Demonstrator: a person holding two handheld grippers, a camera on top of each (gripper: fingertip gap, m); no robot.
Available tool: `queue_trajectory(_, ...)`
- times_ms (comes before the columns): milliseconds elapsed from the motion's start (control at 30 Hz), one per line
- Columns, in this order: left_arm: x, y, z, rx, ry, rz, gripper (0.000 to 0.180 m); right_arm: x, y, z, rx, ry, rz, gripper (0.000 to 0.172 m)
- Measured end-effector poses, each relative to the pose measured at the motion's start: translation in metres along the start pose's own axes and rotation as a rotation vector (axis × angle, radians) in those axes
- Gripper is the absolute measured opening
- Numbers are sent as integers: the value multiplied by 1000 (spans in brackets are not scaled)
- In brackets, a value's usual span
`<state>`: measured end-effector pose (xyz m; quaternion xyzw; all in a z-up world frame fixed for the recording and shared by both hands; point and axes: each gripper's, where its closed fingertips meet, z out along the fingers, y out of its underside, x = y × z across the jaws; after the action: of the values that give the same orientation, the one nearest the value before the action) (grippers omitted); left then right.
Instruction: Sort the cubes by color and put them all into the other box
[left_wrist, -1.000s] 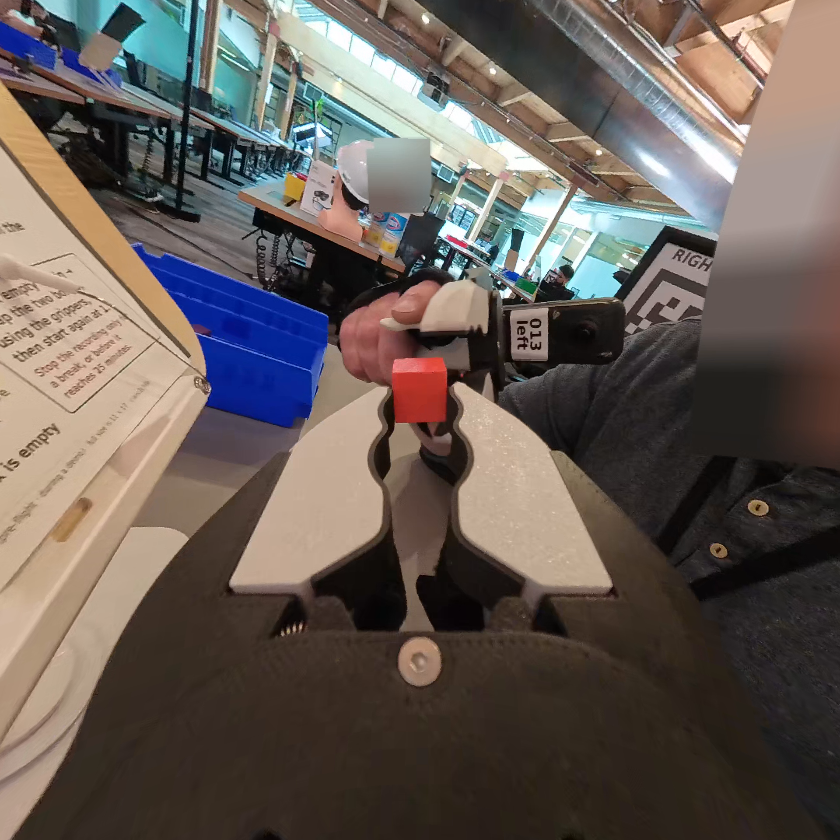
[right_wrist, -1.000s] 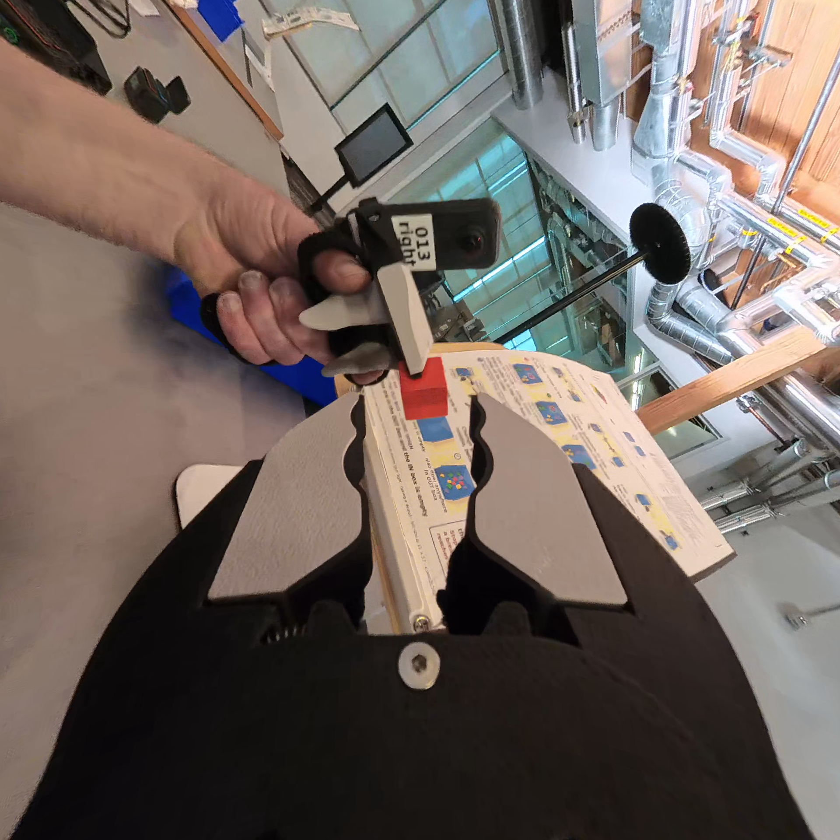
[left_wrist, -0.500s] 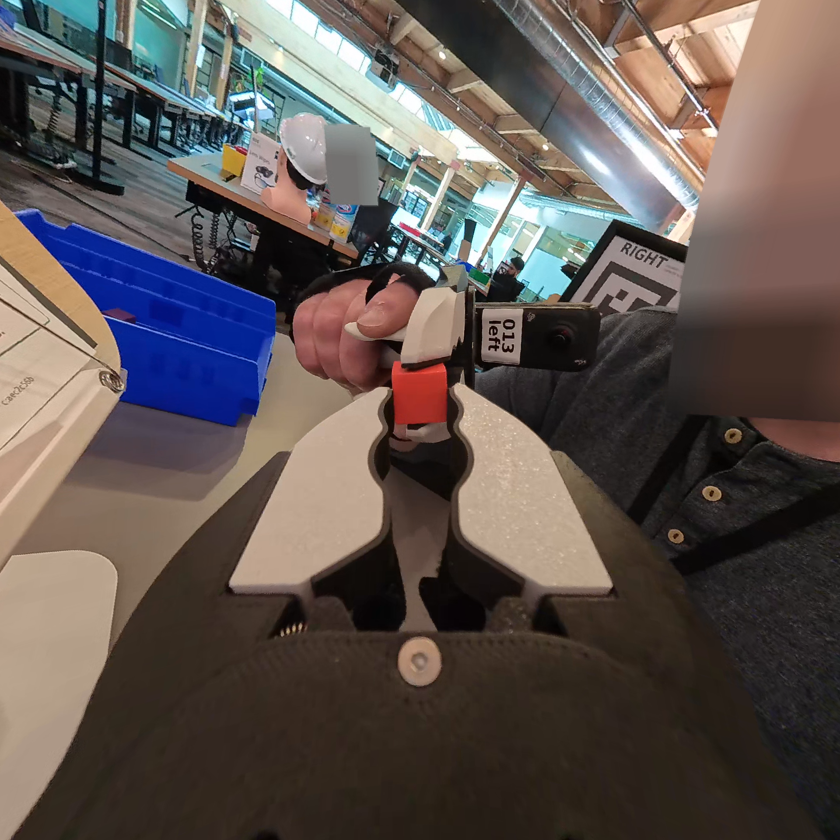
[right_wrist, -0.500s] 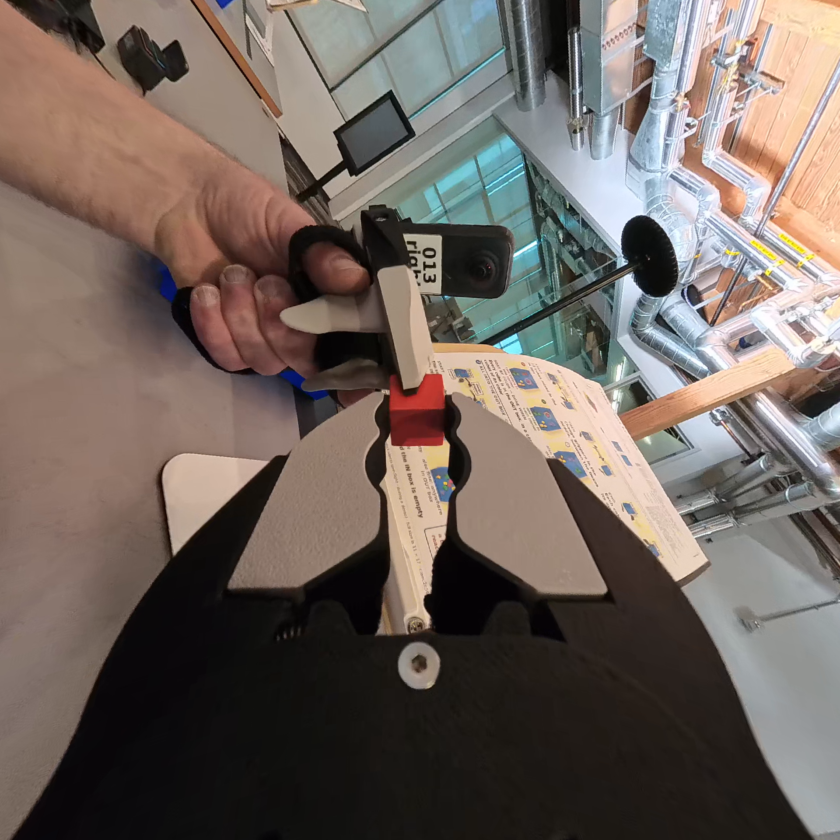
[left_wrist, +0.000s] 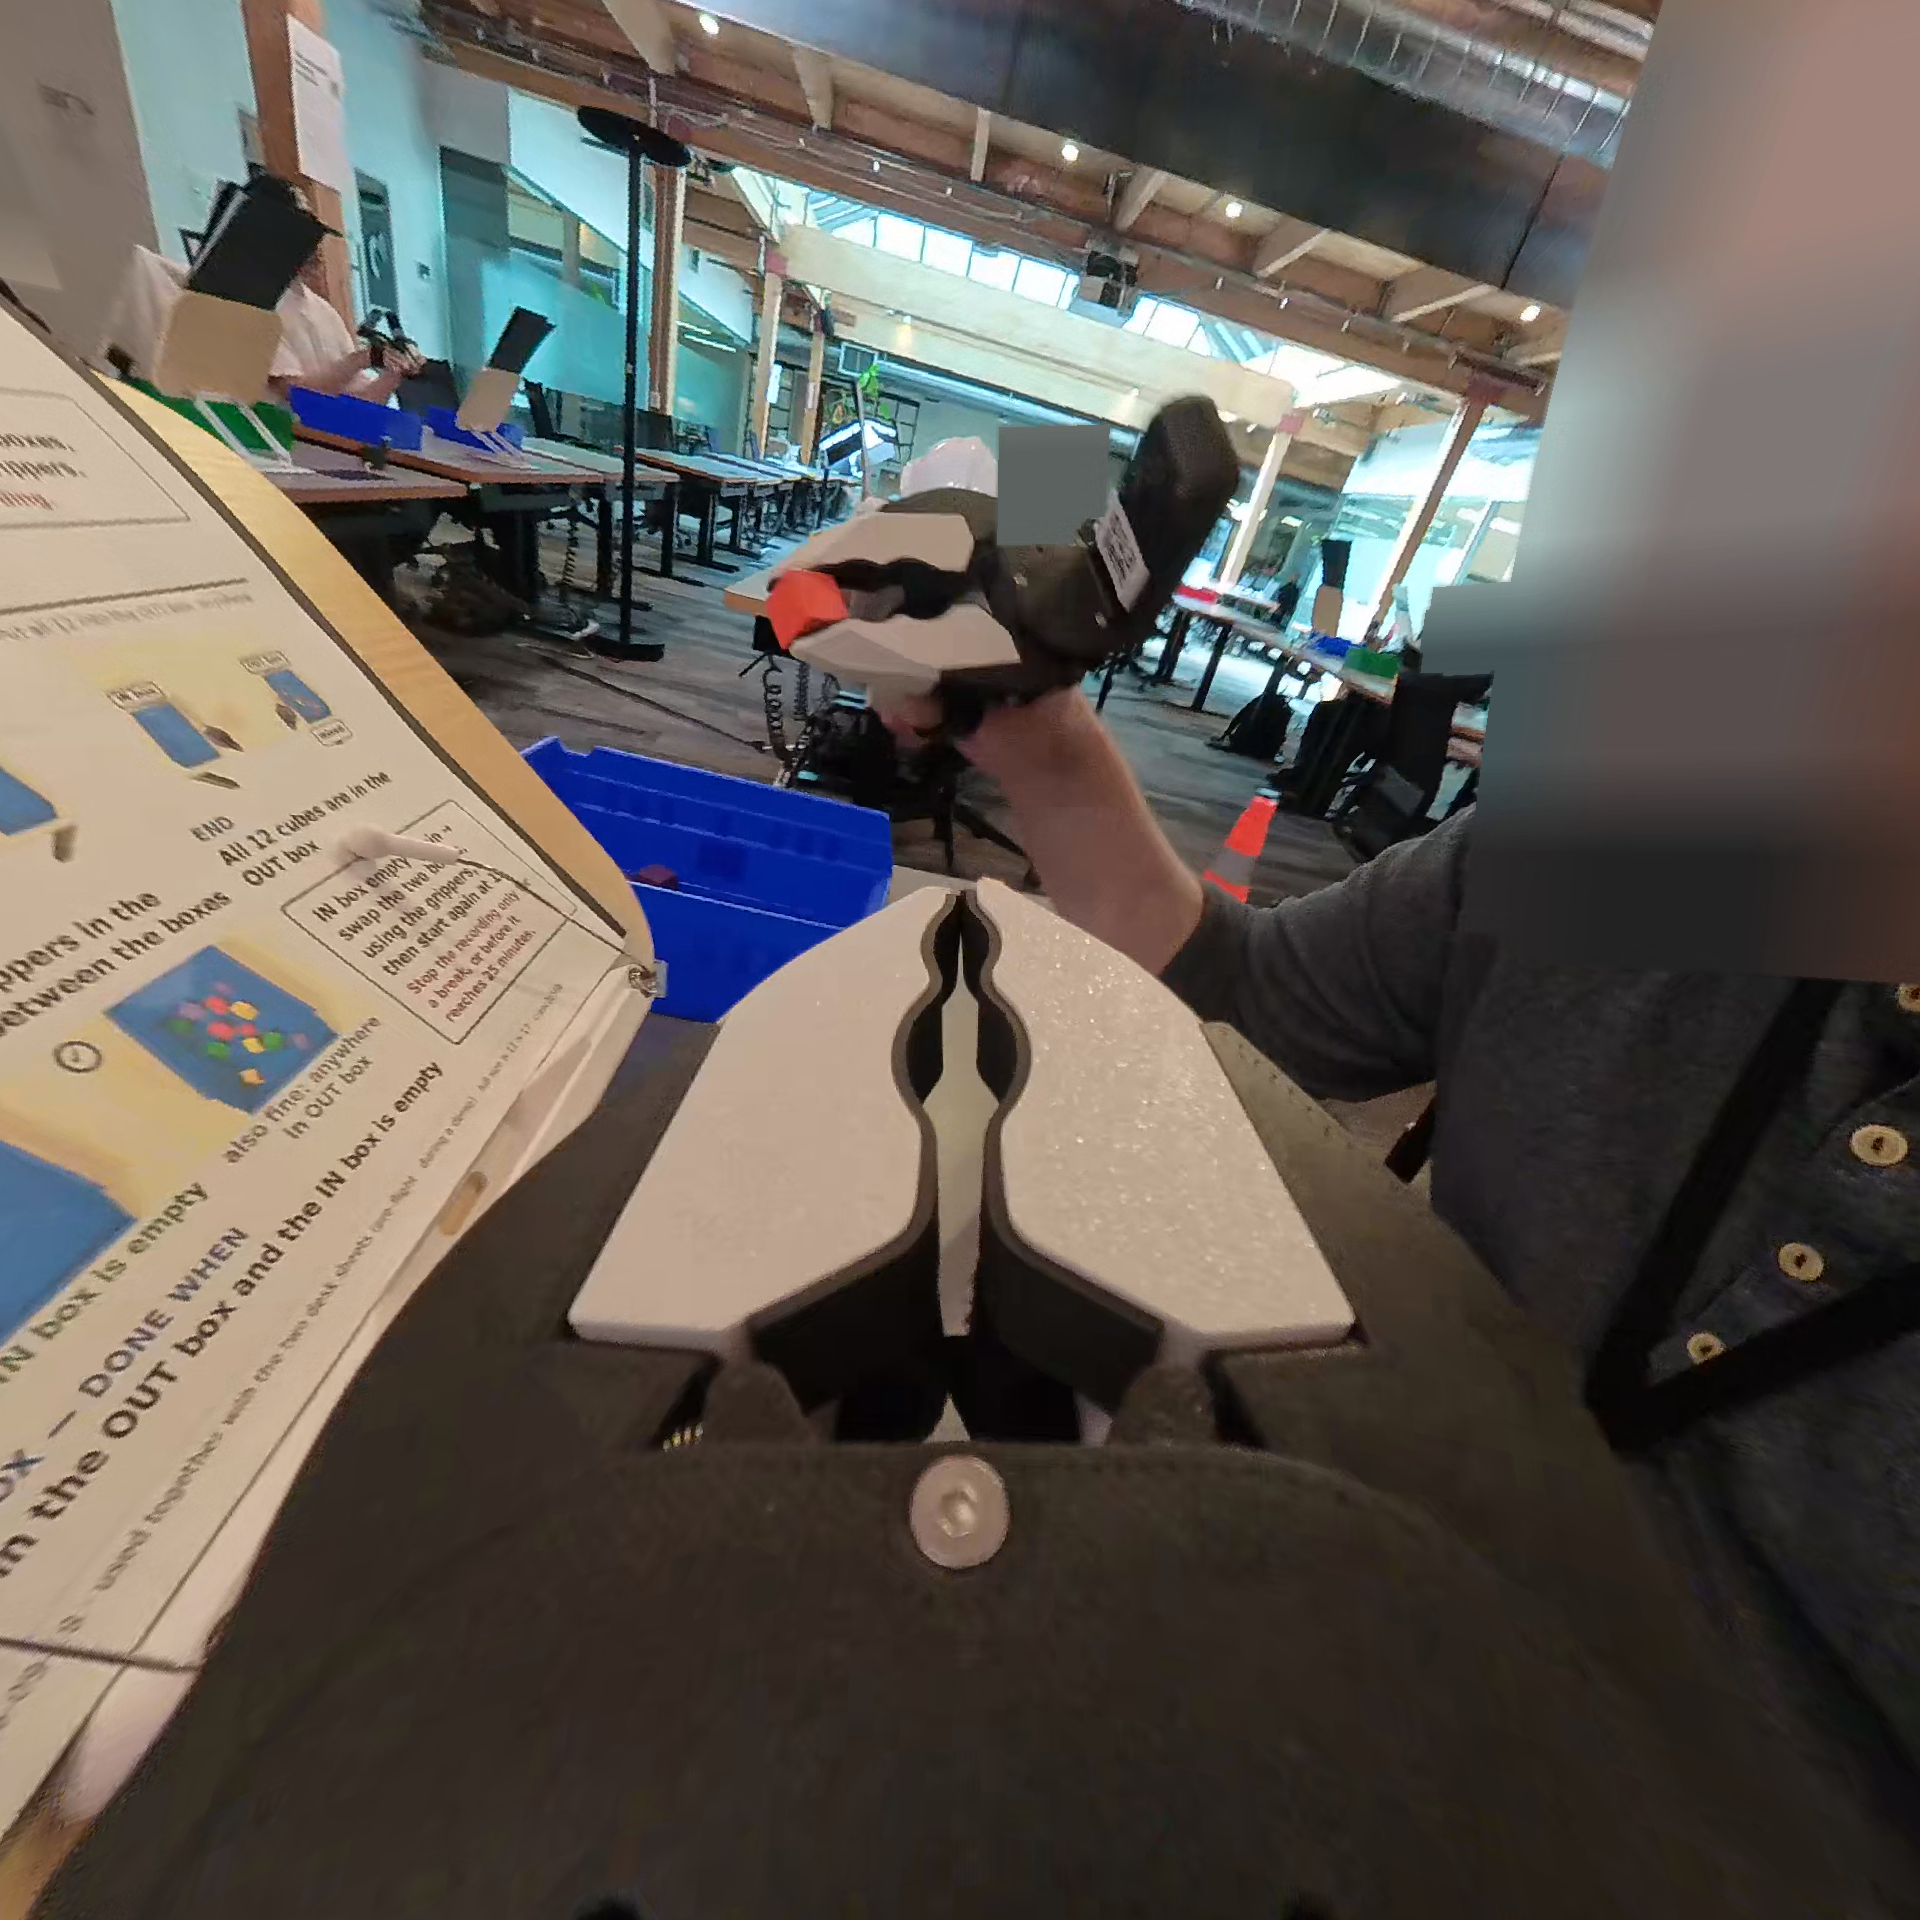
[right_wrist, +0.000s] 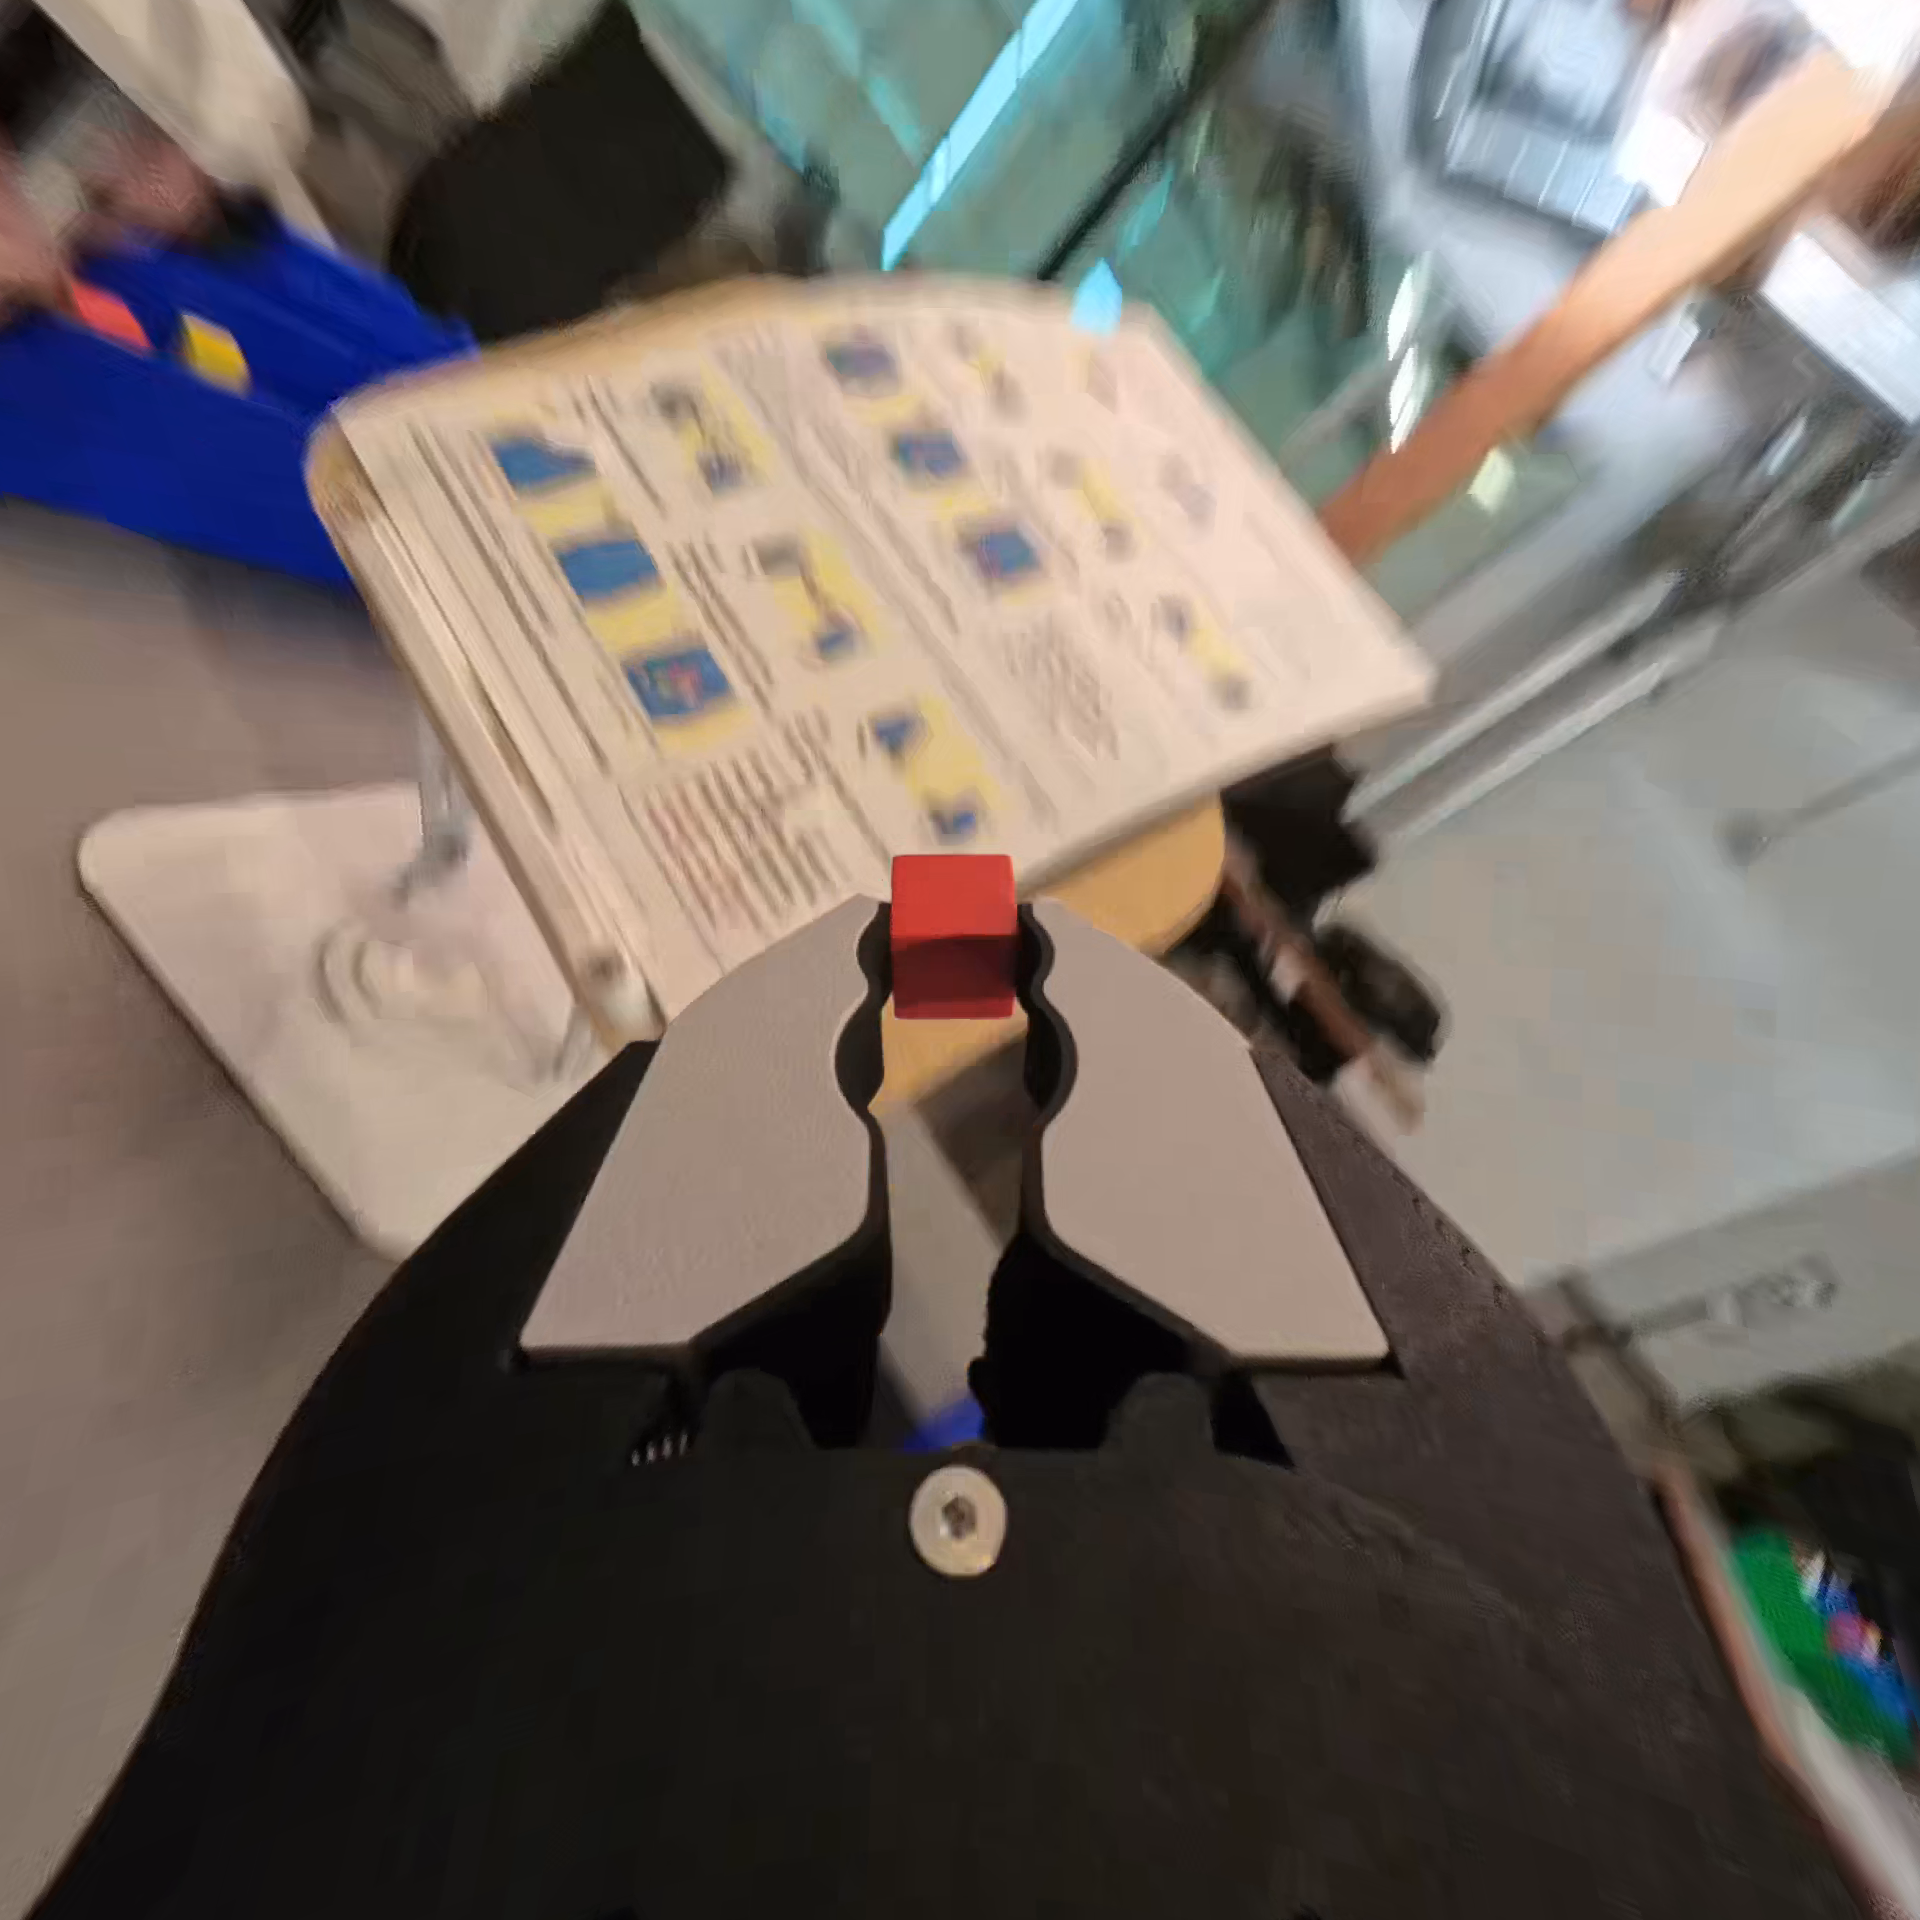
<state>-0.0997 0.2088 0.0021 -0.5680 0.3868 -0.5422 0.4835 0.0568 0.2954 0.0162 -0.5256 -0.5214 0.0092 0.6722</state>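
One blue box (right_wrist: 156, 457), holding a yellow cube, is seen far up-left of the right claw (right_wrist: 954, 940), by which a red cube (right_wrist: 952, 935) is pinched; the left claw (left_wrist: 964, 914) is pressed together, bare.

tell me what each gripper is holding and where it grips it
The right gripper pinches a small red cube by two opposite side faces at its fingertips. The left gripper is shut on nothing.
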Motion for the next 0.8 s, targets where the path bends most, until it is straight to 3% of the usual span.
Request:
queue_trajectory(100,0,3,-3,-55,-37,66,0,51,65,-26,-229,82,72,23)
queue_trajectory(233,-1,4,-2,-75,-66,103,0,76,146,-62,-469,67,203,23)
queue_trajectory(433,-7,8,-2,-87,-85,100,0,43,253,-101,-933,-100,347,23)
queue_trajectory(600,-9,9,-4,-96,-96,108,0,14,304,-112,-1150,-188,461,23)
queue_trajectory(800,-10,7,-8,-99,-109,119,0,-21,354,-109,-1283,-295,563,23)
